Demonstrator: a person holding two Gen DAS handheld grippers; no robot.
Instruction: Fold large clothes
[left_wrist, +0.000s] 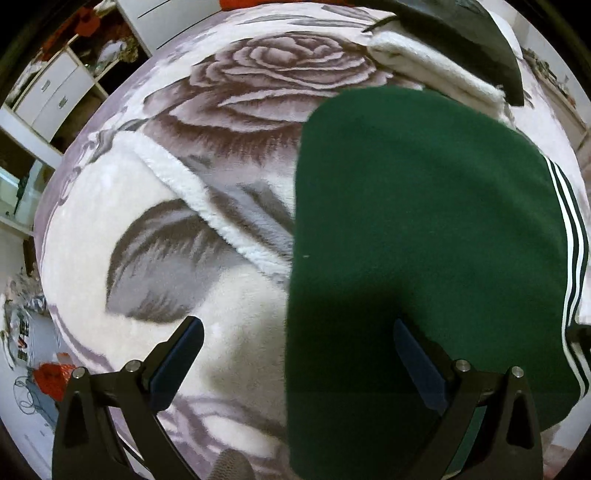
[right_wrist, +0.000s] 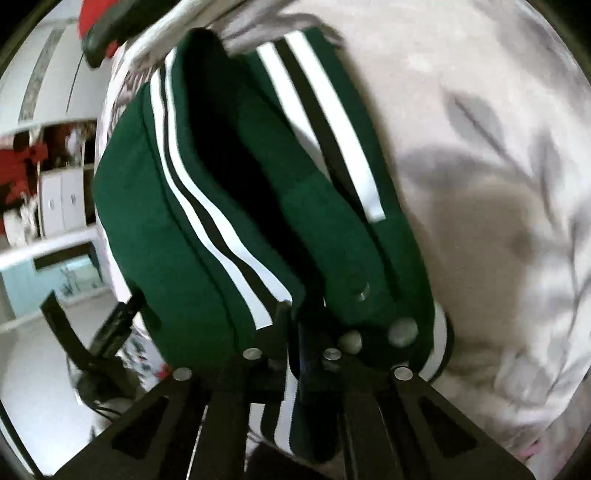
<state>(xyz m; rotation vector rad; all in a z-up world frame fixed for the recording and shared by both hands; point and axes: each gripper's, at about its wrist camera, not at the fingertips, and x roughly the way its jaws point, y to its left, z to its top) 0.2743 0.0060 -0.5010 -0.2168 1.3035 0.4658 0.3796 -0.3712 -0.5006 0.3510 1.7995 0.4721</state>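
Note:
A dark green garment (left_wrist: 424, 229) with white and black side stripes lies folded flat on a rose-patterned blanket (left_wrist: 207, 140). My left gripper (left_wrist: 295, 354) hovers above its near left edge, jaws wide apart, one finger over the blanket and the other over the green cloth, holding nothing. In the right wrist view the same green garment (right_wrist: 192, 229) is bunched and lifted, its striped edge folded over itself. My right gripper (right_wrist: 295, 325) is shut on a fold of that green cloth, which covers its fingertips.
A folded white fleece and a dark garment (left_wrist: 461, 40) lie at the blanket's far right. White cabinets (left_wrist: 55, 96) and shelves stand to the left beyond the bed. A red bag (left_wrist: 51, 376) and cables lie on the floor at lower left.

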